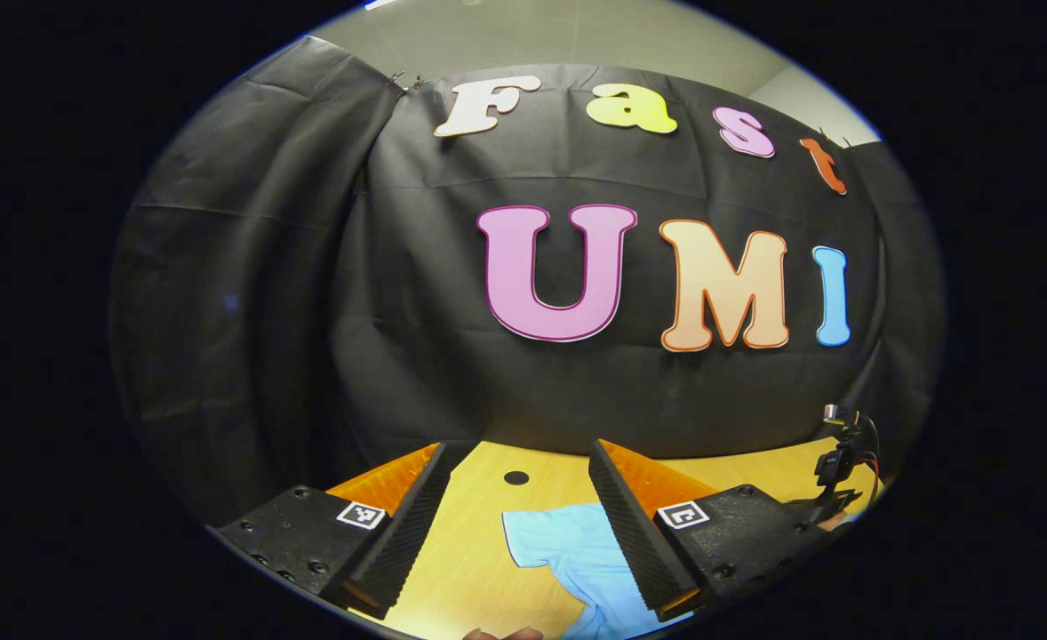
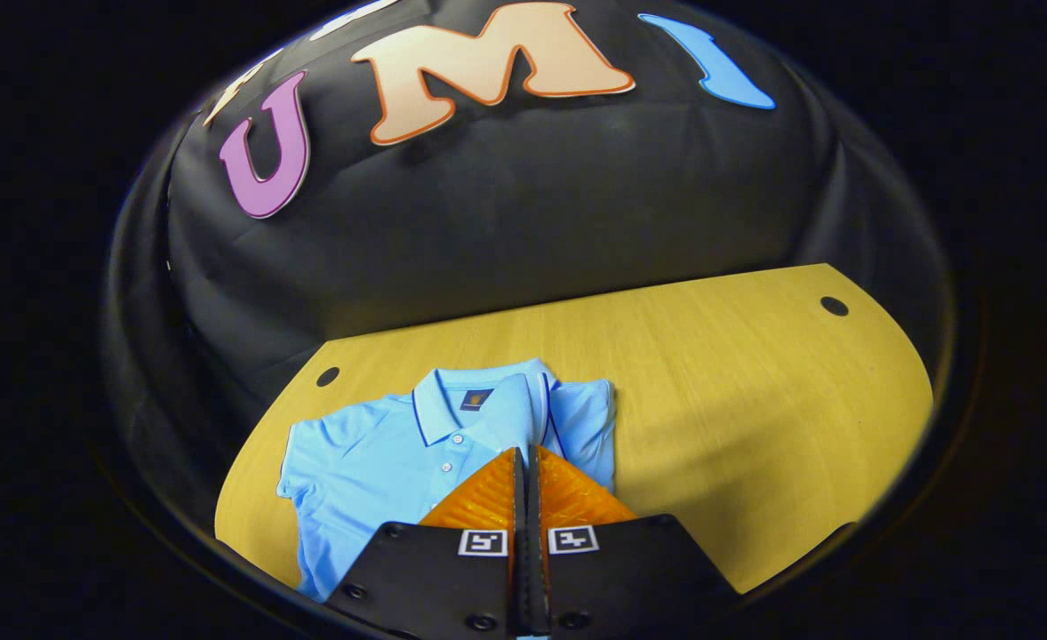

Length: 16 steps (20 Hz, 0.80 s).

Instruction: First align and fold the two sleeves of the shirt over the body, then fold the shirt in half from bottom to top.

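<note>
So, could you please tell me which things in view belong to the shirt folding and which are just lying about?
For the job:
- light blue shirt, one sleeve already folded over the body
- right gripper, fingers together over the shirt
- left gripper, fingers apart

Just there:
- wooden table
- small camera stand at the table's edge

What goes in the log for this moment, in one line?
shirt: flat on table, one sleeve folded in | left gripper: open, above shirt | right gripper: fingers closed, grip on cloth unclear
</note>
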Each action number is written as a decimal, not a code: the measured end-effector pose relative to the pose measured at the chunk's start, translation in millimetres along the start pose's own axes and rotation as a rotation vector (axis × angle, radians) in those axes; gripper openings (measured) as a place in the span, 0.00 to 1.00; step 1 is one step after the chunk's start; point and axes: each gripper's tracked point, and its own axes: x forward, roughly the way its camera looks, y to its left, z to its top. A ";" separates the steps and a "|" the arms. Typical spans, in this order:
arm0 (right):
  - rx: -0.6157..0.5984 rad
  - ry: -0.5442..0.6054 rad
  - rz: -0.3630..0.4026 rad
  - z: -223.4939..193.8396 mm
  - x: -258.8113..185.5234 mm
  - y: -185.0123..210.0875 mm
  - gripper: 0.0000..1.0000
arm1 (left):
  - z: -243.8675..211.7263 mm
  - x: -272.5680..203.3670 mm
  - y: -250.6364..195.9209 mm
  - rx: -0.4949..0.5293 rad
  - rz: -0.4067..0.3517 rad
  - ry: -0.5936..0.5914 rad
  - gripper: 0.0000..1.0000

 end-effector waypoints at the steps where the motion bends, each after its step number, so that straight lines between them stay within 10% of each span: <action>1: 0.001 0.011 -0.002 -7.7 6.0 6.2 0.02 | -4.6 -1.0 12.8 0.000 0.004 0.005 0.95; 5: 0.010 0.130 -0.018 -50.8 17.3 18.1 0.03 | -24.8 6.7 26.4 0.011 0.005 0.039 0.95; 10: -0.056 0.013 0.026 -20.7 -10.6 27.7 0.98 | -75.2 43.6 25.0 -0.010 -0.031 0.129 0.95; 16: -0.080 -0.102 -0.039 24.1 -74.7 -15.7 0.98 | -163.1 105.3 14.4 -0.056 -0.067 0.297 0.95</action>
